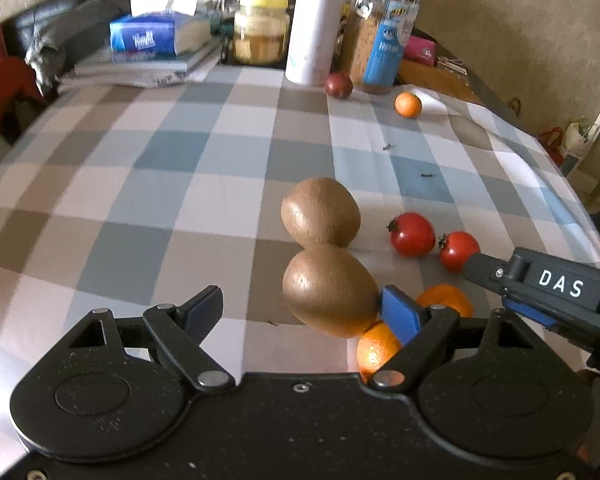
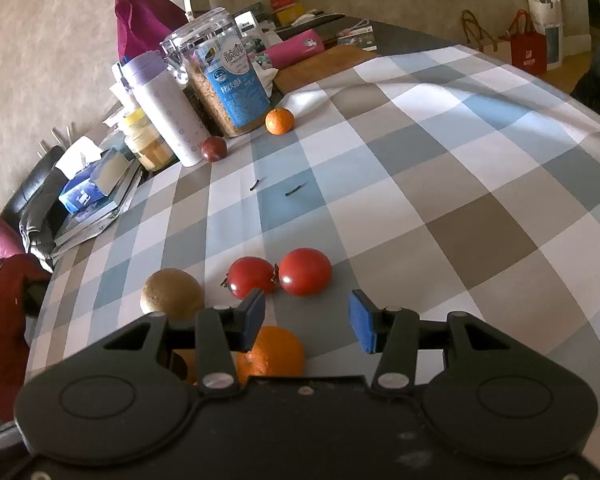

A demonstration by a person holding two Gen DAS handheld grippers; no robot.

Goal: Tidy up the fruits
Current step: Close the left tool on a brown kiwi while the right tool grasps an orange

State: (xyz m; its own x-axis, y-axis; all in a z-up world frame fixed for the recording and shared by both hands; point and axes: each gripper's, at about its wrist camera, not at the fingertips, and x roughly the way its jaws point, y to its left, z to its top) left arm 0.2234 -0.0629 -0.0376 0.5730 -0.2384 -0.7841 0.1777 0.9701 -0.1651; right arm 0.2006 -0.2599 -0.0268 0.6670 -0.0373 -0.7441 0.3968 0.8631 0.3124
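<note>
Left claw [image 1: 300, 312] spread, one pad touching near kiwi [image 1: 330, 290] at lower centre. Right claw [image 2: 306, 322] spread, empty, above orange [image 2: 276, 350]. Two tomatoes [image 2: 280, 274] mid-frame on checked bench [image 2: 460, 184].

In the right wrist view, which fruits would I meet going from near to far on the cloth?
Near orange → kiwi → two red tomatoes, side by side → dark red fruit by the white bottle → small orange by the clear jar.
</note>
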